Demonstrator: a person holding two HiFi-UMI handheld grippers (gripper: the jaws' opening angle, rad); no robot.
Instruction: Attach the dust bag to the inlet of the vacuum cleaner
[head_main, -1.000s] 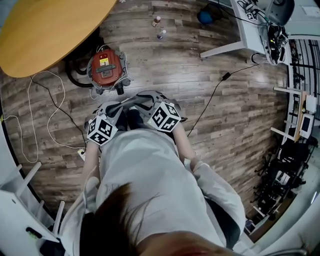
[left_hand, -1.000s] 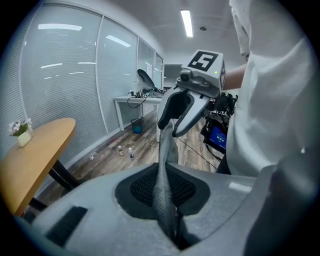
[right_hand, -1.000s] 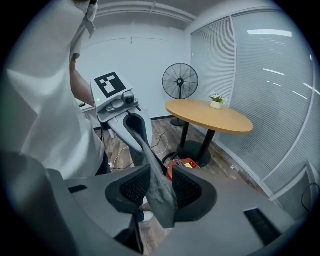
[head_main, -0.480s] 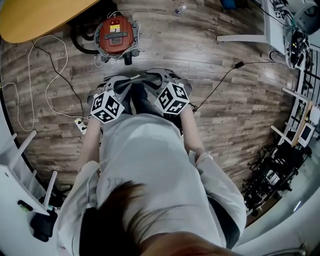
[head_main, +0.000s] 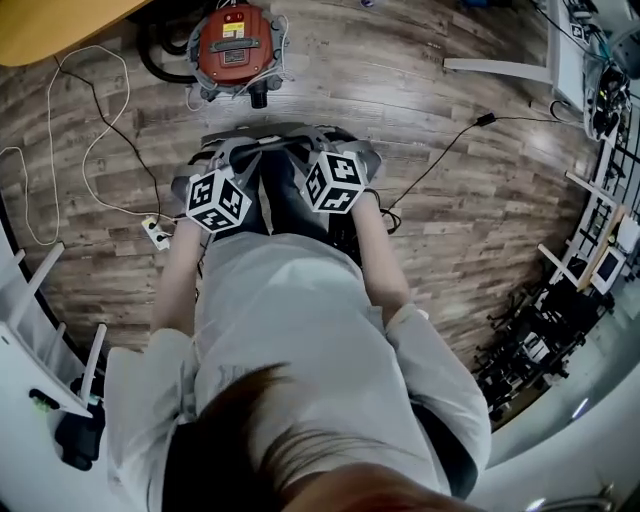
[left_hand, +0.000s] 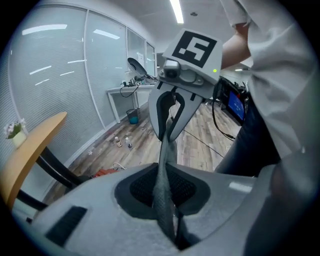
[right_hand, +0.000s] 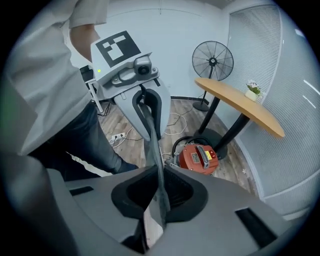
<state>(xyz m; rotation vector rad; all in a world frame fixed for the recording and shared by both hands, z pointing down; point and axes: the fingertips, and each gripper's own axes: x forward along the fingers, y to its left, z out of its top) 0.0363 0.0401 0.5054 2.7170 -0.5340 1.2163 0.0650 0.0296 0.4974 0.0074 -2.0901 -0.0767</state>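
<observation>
I pinch the dust bag (left_hand: 164, 170) in my left gripper (left_hand: 170, 231), my right gripper (right_hand: 157, 212) has its jaws closing on it, and the vacuum (head_main: 233, 45) sits ahead, probably nearer my left.

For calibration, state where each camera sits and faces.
Head view: on the person's head, facing down at the vacuum cleaner; hair, shirt, forearms show.
Left gripper view: on the left gripper, facing the right gripper; jaws shut on the dust bag.
Right gripper view: opposite, facing the left gripper; jaws closing on the dust bag.
Both gripper views share the dust bag.
</observation>
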